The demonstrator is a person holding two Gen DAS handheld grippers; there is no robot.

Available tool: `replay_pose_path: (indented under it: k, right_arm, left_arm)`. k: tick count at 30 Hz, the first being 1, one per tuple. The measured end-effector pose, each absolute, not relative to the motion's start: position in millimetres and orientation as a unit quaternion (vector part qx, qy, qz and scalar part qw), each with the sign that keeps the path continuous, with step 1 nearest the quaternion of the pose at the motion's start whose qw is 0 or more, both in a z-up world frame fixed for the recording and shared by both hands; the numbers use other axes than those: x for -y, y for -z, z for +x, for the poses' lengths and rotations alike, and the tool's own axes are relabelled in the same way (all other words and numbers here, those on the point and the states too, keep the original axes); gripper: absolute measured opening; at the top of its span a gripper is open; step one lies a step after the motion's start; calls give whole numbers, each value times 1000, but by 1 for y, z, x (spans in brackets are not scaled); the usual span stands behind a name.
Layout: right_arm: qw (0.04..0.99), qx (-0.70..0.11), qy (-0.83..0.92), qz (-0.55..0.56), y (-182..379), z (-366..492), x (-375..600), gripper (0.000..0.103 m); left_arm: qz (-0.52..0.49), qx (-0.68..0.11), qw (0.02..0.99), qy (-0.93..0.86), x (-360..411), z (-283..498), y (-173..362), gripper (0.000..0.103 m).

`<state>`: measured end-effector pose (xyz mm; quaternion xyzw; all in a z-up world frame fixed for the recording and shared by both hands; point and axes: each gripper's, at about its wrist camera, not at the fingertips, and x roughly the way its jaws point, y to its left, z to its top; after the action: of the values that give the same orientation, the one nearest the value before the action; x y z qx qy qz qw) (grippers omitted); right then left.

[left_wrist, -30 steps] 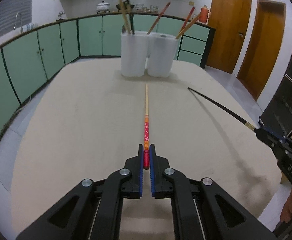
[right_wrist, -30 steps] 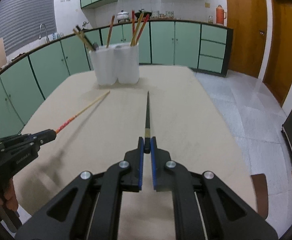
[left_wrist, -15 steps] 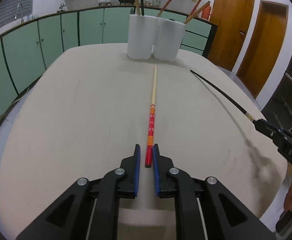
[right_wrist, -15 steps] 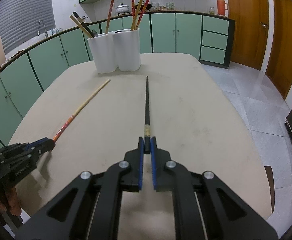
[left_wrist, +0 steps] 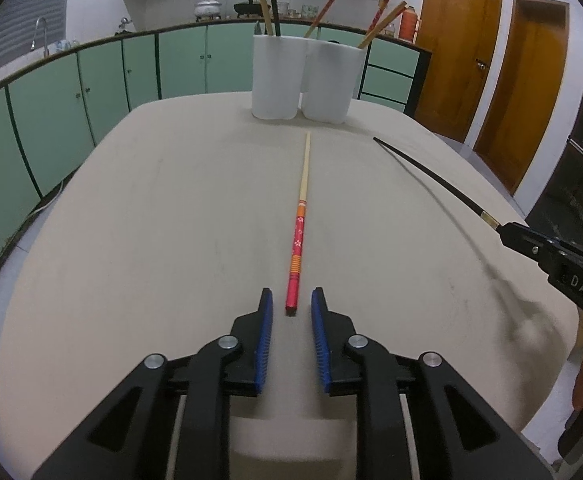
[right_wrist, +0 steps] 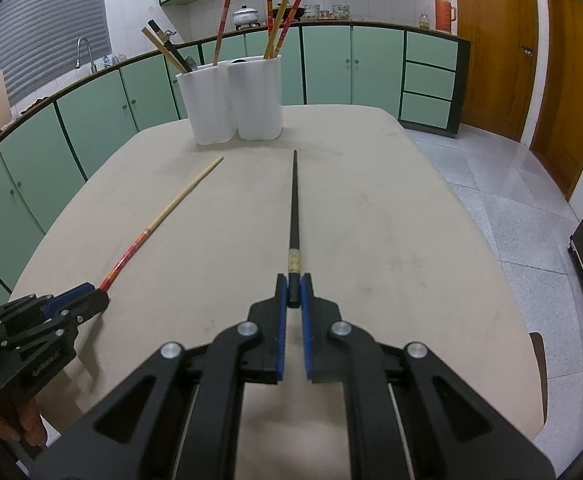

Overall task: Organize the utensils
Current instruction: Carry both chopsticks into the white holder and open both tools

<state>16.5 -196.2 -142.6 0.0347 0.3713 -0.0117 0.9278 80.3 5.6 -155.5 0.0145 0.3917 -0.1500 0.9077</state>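
Note:
A red-handled wooden chopstick (left_wrist: 300, 220) lies on the beige table (left_wrist: 151, 220), pointing at two white holders (left_wrist: 305, 78) that hold several chopsticks. My left gripper (left_wrist: 291, 300) is open, its jaws either side of the chopstick's red end without touching it. My right gripper (right_wrist: 294, 289) is shut on the end of a black chopstick (right_wrist: 293, 204), which lies along the table toward the holders (right_wrist: 235, 100). The left gripper (right_wrist: 91, 298) and red chopstick (right_wrist: 163, 216) show in the right wrist view, the right gripper (left_wrist: 511, 232) and black chopstick (left_wrist: 431, 176) in the left.
Green kitchen cabinets (left_wrist: 91, 80) run behind and to the left of the table. Wooden doors (left_wrist: 531, 80) stand at the right. A tiled floor (right_wrist: 491, 184) lies past the table's right edge.
My left gripper has opened and let go of the red chopstick, which now rests on the table. Both grippers have dropped lower toward the table; the right stays shut on the black chopstick.

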Motion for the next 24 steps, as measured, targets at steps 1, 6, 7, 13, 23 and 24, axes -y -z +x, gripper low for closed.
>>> replay_pose_path:
  k: [1,6,7,13,23,24]
  right_arm:
    - [928,-371,12,35,143,16,196,6]
    - [928,-370,13,35,141,18,199,6]
    - [929,-368,13,34,139,18,199,6]
    - [937,-348,15,27,120,17,203,6]
    - [953,-302,12,9,69,23,206,6]
    - [954,-298,8,11,63,24,207,6]
  left_arm:
    - [17,-391,908,150,-5,81,156,18]
    - [35,-389,910,142,3,83,155,6]
    - [37,-389,910,141,4,83,154,6]
    - [51,-373,915,142,1,80,121,6]
    - [53,-300,938,166,-5,76,35,6]
    - [51,-293,940,166,-6,76,29,6]
